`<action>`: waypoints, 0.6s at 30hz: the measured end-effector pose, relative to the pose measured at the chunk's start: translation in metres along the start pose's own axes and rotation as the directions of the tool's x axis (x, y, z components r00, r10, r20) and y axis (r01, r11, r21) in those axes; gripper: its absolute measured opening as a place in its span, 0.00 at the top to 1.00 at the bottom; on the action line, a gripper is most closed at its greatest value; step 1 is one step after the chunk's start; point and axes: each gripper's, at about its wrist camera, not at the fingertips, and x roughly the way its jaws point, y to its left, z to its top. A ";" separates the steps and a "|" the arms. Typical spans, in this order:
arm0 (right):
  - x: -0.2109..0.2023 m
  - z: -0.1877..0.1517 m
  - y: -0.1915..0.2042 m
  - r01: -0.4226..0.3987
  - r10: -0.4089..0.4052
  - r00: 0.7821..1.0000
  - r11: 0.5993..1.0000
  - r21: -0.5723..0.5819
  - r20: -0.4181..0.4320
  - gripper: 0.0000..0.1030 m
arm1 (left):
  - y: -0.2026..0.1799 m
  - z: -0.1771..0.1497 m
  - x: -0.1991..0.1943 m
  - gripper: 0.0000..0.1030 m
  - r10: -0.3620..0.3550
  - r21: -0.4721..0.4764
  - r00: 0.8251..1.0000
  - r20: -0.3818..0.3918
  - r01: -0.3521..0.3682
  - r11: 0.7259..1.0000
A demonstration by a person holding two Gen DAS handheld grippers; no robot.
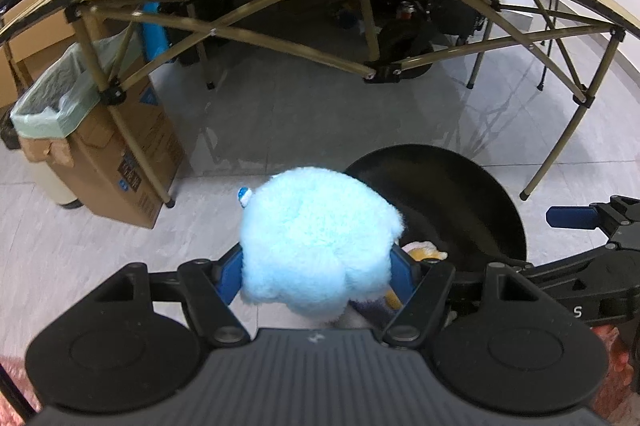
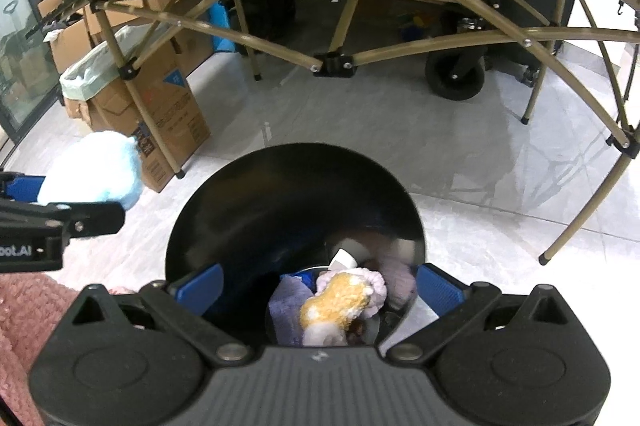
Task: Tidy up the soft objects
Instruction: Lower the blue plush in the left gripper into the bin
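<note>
A fluffy light blue plush toy (image 1: pixel 316 238) fills the space between the blue pads of my left gripper (image 1: pixel 318 266), which is shut on it, just left of a round black bin (image 1: pixel 460 194). The right wrist view shows that plush (image 2: pixel 96 170) at the far left, beside the bin (image 2: pixel 248 210). My right gripper (image 2: pixel 320 286) is open above the bin's mouth, nothing between its pads. Inside the bin lie an orange-and-white plush (image 2: pixel 336 302), a purple soft piece (image 2: pixel 286 310) and pale pink soft things (image 2: pixel 398 278).
A folding table with a tan frame (image 1: pixel 304 38) arches over the tiled floor behind the bin. Cardboard boxes (image 1: pixel 132 150) and a box lined with a green bag (image 1: pixel 52 102) stand at the left. A pink fuzzy rug (image 2: pixel 20 310) lies at the lower left.
</note>
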 end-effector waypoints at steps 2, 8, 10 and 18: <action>-0.005 -0.001 -0.005 0.011 -0.011 1.000 1.000 0.013 0.013 0.00 | -0.007 0.004 0.002 0.31 -0.007 0.017 1.000 0.005 0.007 1.000; -0.021 -0.003 -0.031 0.072 -0.076 0.996 0.994 0.079 0.048 0.00 | -0.031 0.016 0.011 0.31 -0.028 0.075 0.999 0.015 0.027 0.997; -0.026 -0.005 -0.041 0.089 -0.095 0.994 0.991 0.102 0.059 0.00 | -0.040 0.019 0.015 0.31 -0.036 0.095 0.999 0.017 0.034 0.995; -0.053 -0.004 -0.079 0.165 -0.184 0.978 0.971 0.174 0.095 0.00 | -0.066 0.028 0.039 0.31 -0.060 0.131 0.998 -0.022 0.063 0.989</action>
